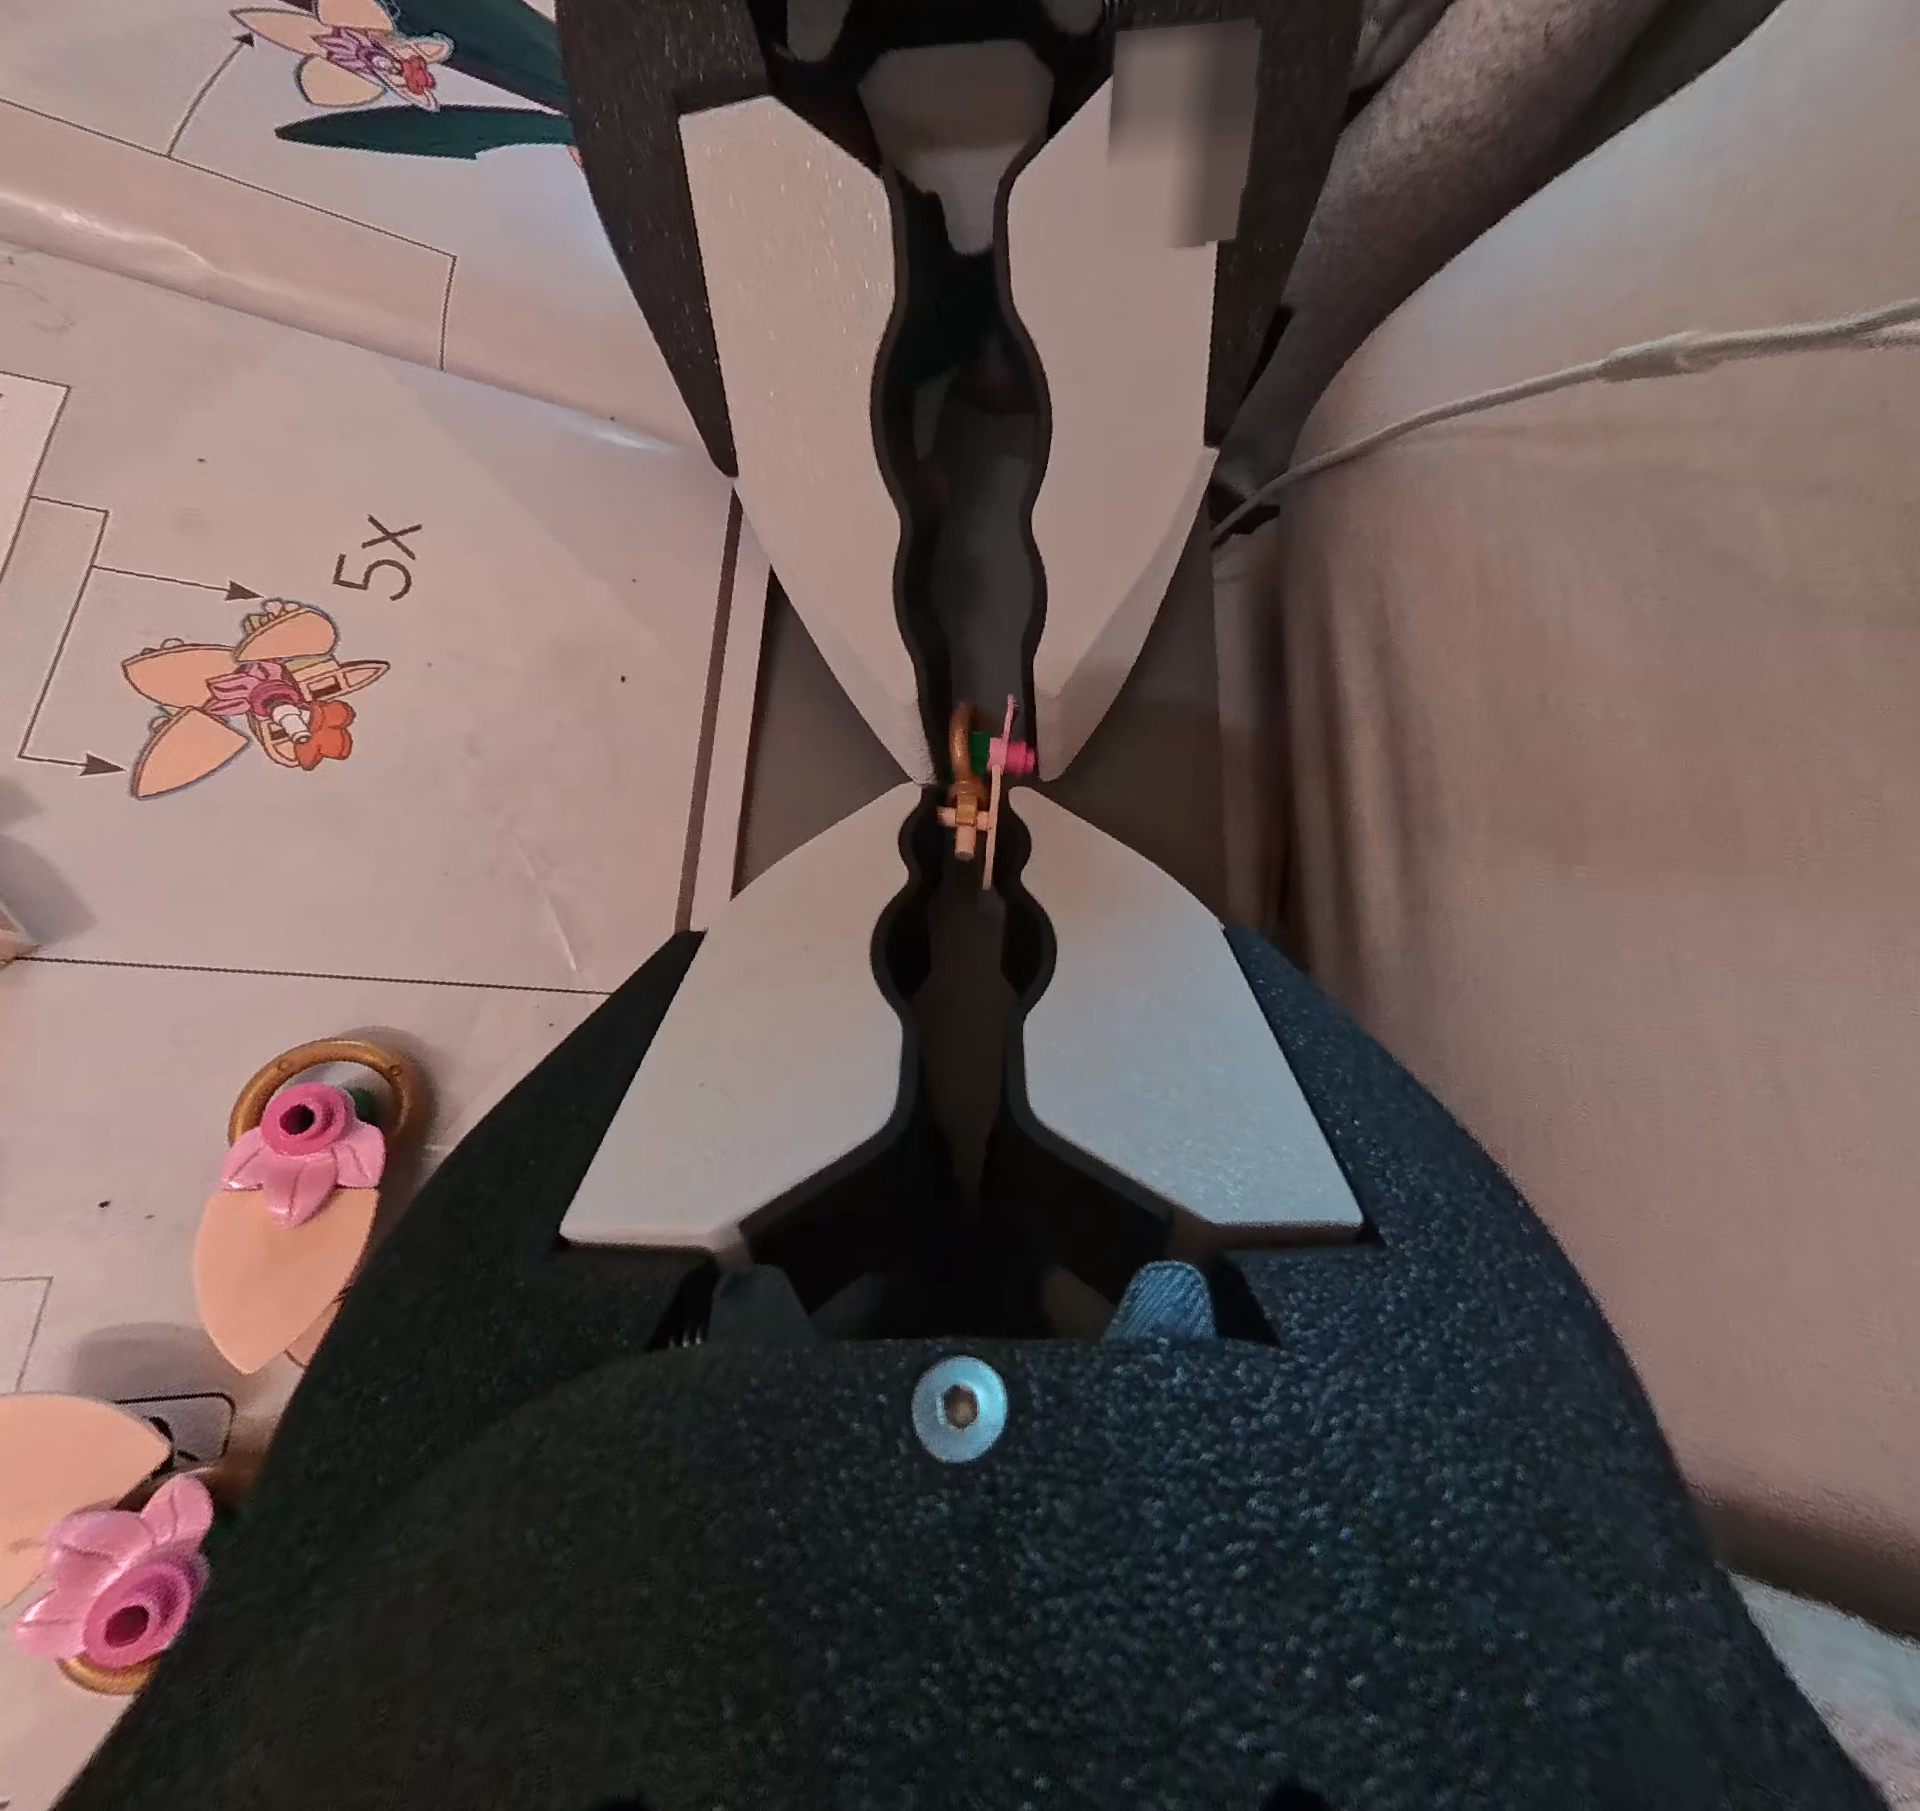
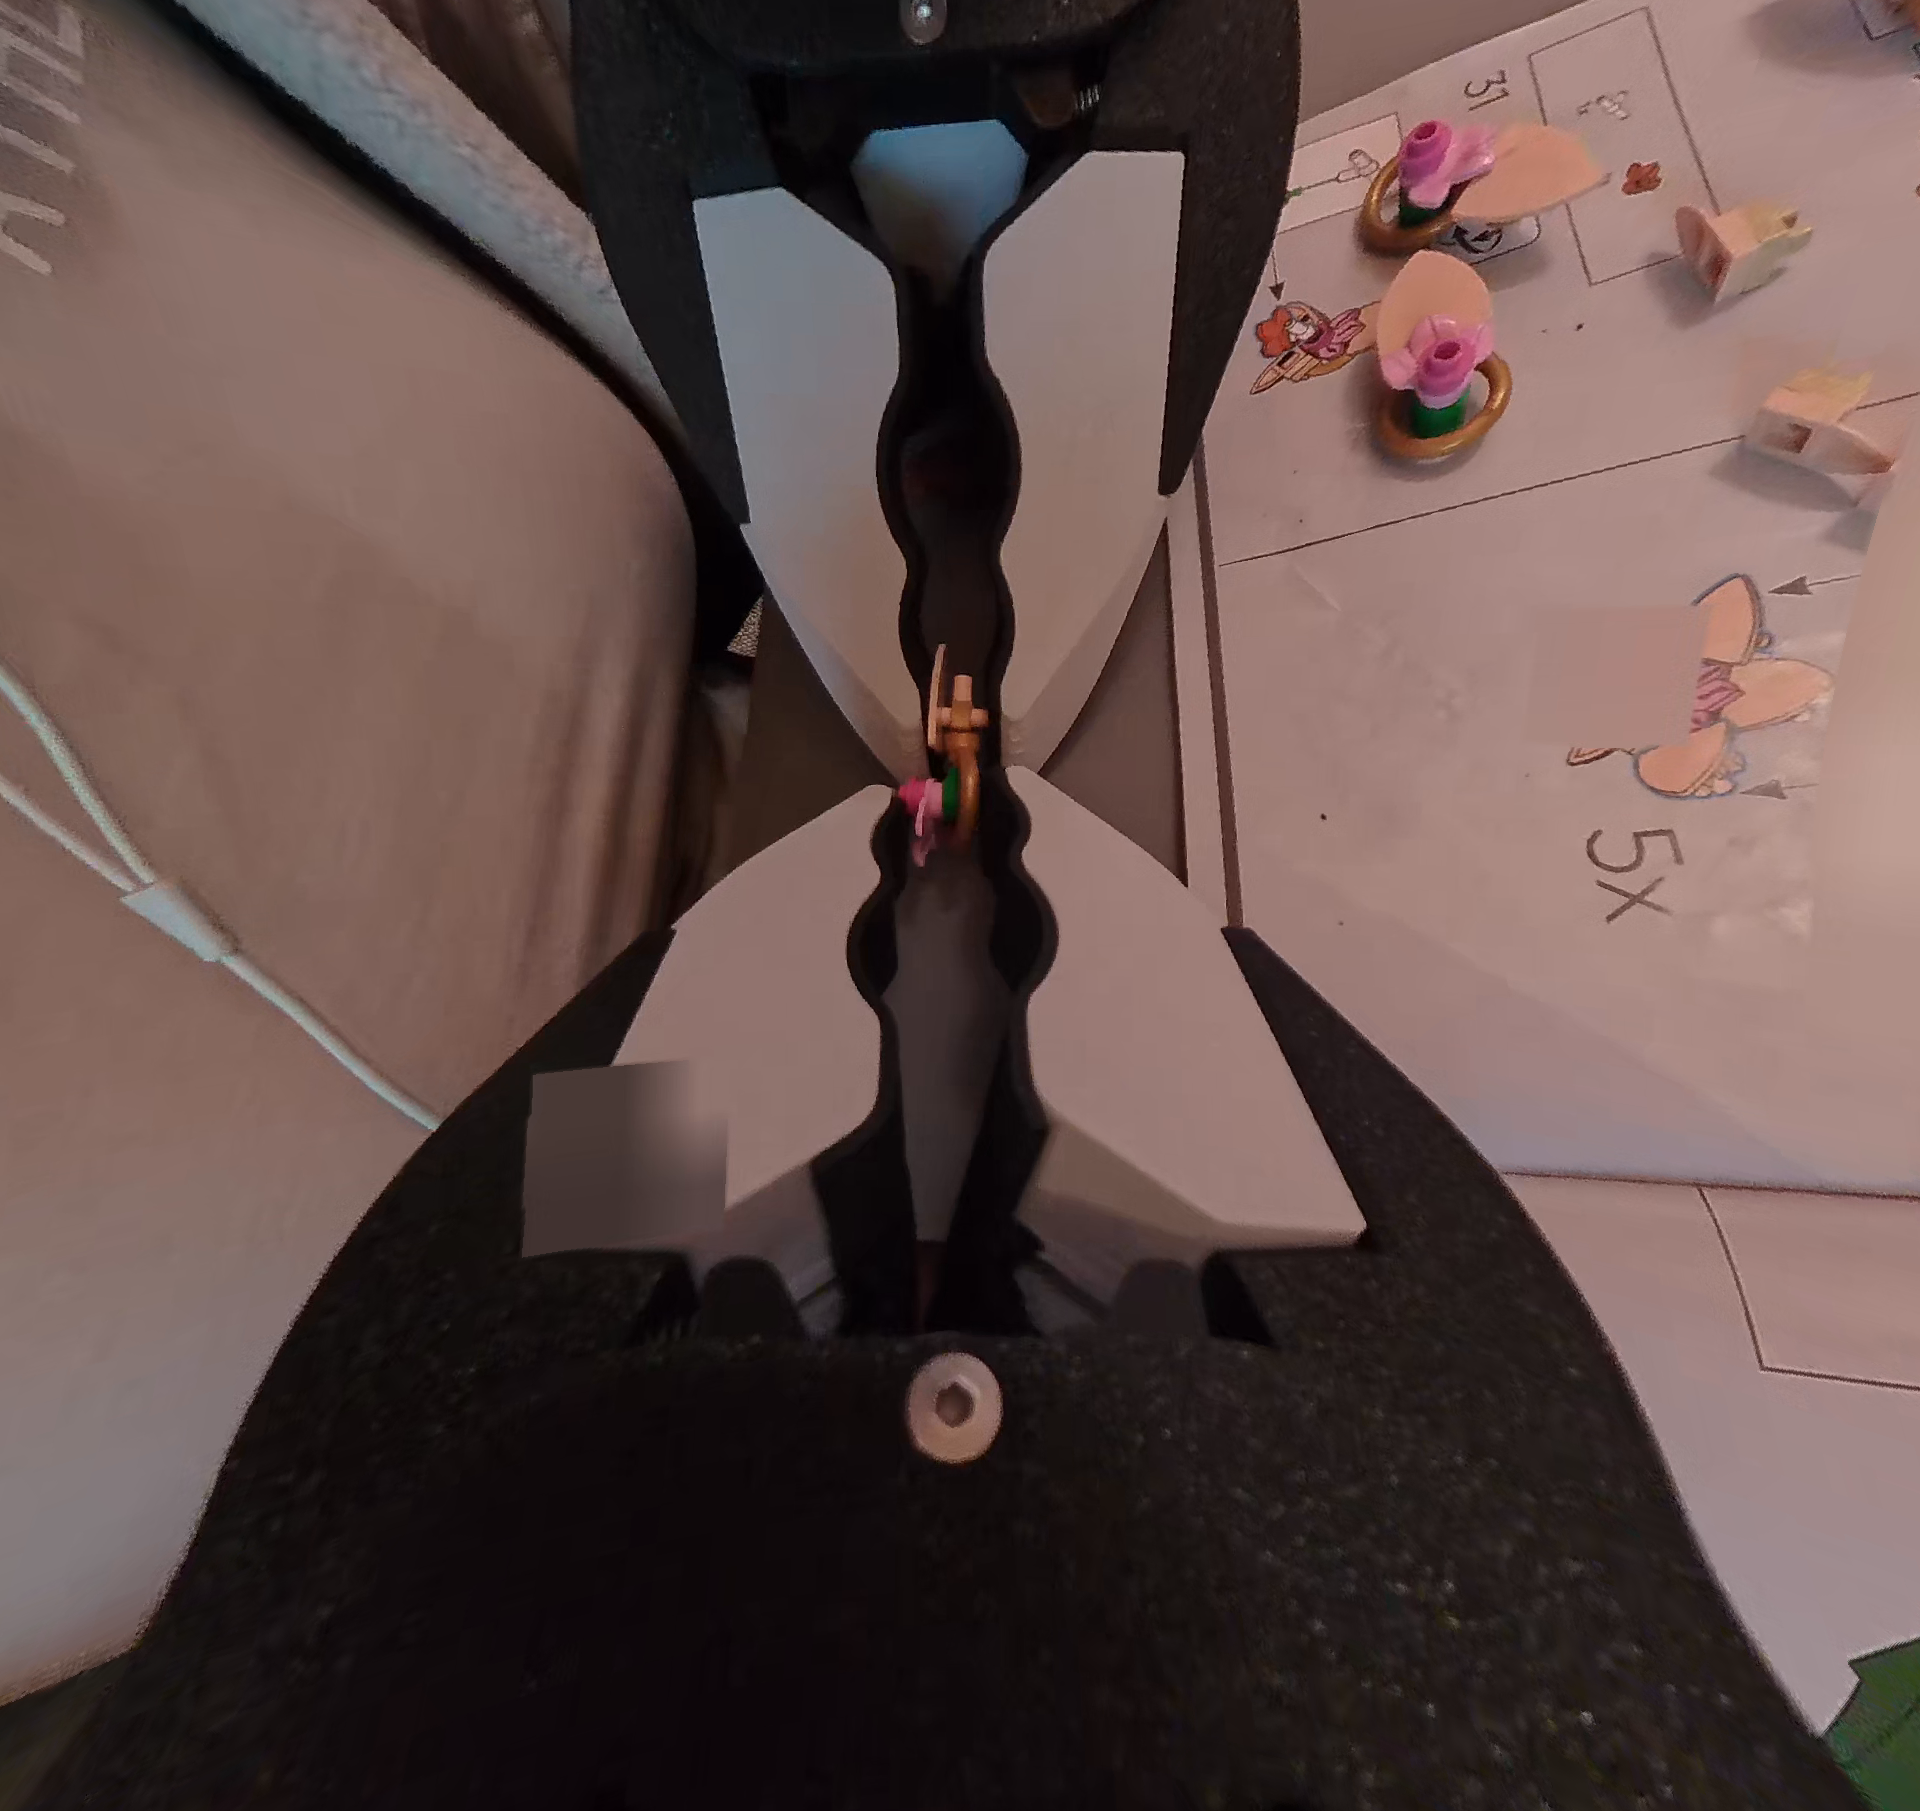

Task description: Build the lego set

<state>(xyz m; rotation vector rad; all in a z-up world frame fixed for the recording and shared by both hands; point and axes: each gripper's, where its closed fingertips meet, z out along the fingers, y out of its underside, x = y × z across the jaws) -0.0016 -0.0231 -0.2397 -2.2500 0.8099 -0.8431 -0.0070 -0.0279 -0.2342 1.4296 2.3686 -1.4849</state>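
My two grippers meet tip to tip above the edge of the instruction booklet (image 1: 416,431). My left gripper (image 1: 971,826) is shut on a small tan clip piece (image 1: 966,816) with a thin tan petal seen edge-on. My right gripper (image 2: 945,805) is shut on a gold ring (image 2: 968,785) carrying a pink flower (image 2: 920,797) and a green stud. The clip piece (image 2: 961,712) touches the ring's end. In the left wrist view the right gripper (image 1: 982,753) comes in from the top; in the right wrist view the left gripper (image 2: 966,722) does.
Two more gold-ring flowers with tan petals lie on the booklet (image 2: 1558,1034), one (image 2: 1439,172) behind the other (image 2: 1439,369); they also show in the left wrist view (image 1: 301,1159). Two cream pieces (image 2: 1745,249) lie beside them. Beige fabric (image 1: 1558,826) with a white cord (image 1: 1558,379) borders the booklet. My two grippers' fingertips are within a few centimetres of each other.
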